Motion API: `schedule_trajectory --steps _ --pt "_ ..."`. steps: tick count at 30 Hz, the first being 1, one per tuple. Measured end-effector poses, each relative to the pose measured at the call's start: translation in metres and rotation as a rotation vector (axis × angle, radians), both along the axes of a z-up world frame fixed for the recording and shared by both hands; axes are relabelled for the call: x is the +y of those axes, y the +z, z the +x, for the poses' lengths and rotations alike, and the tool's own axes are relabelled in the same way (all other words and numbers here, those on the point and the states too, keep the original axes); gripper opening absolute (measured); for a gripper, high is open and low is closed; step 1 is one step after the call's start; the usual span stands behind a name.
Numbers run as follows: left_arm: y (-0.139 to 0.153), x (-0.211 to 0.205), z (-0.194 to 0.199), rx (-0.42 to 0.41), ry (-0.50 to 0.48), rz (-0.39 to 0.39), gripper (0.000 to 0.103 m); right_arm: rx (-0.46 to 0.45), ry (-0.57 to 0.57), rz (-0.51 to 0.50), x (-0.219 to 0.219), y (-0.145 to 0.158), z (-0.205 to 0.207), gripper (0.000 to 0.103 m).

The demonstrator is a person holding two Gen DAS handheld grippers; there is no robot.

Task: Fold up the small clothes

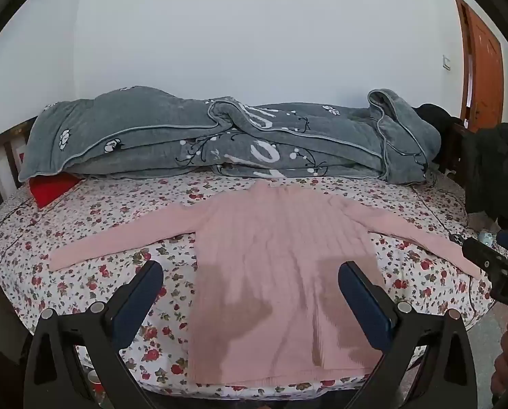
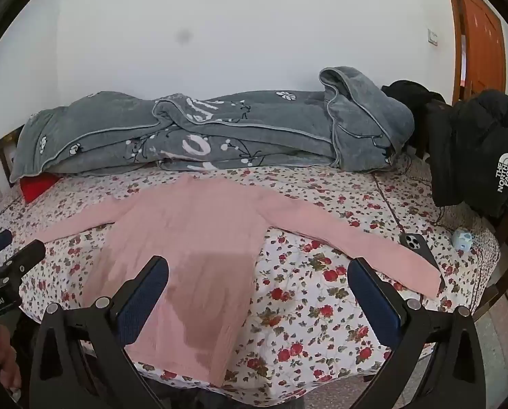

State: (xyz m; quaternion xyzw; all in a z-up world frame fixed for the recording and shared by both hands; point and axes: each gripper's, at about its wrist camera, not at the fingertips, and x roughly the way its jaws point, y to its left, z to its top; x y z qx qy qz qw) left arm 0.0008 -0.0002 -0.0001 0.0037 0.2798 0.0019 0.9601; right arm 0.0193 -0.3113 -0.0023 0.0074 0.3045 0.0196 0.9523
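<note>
A pink ribbed sweater (image 1: pixel 271 255) lies flat on the floral bedsheet, collar toward the wall, both sleeves spread wide. My left gripper (image 1: pixel 250 272) hovers open above its lower body, nothing between the blue-padded fingers. The same sweater (image 2: pixel 185 238) shows in the right wrist view, lower left of centre. My right gripper (image 2: pixel 259 269) stands open above the hem's right side and the bare sheet, holding nothing. The right gripper's body (image 1: pixel 499 269) appears at the right edge of the left view, near the sleeve end; the left gripper's body (image 2: pixel 5 272) shows at the left edge of the right view.
A folded grey blanket (image 1: pixel 220 136) runs along the wall side of the bed (image 1: pixel 100 211). A red item (image 1: pixel 49 187) peeks out under it. A black jacket (image 2: pixel 482 156) hangs at right. A phone (image 2: pixel 417 245) and small blue object (image 2: pixel 462 240) lie by the right sleeve. Orange door (image 2: pixel 475 34) behind.
</note>
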Motion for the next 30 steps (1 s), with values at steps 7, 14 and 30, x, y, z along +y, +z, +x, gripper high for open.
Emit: schedule_trajectory --steps 7,14,30 --pt "-0.002 -0.004 0.002 0.013 0.009 -0.009 0.103 -0.005 -0.007 0.005 0.005 0.001 -0.003 0.103" --pt "-0.007 -0.003 0.004 0.009 0.013 -0.017 0.103 -0.002 -0.002 0.010 0.005 -0.001 -0.012 0.103" --pt "-0.002 0.004 0.001 0.004 0.010 -0.022 0.103 -0.018 -0.004 0.026 0.009 0.003 -0.010 0.103"
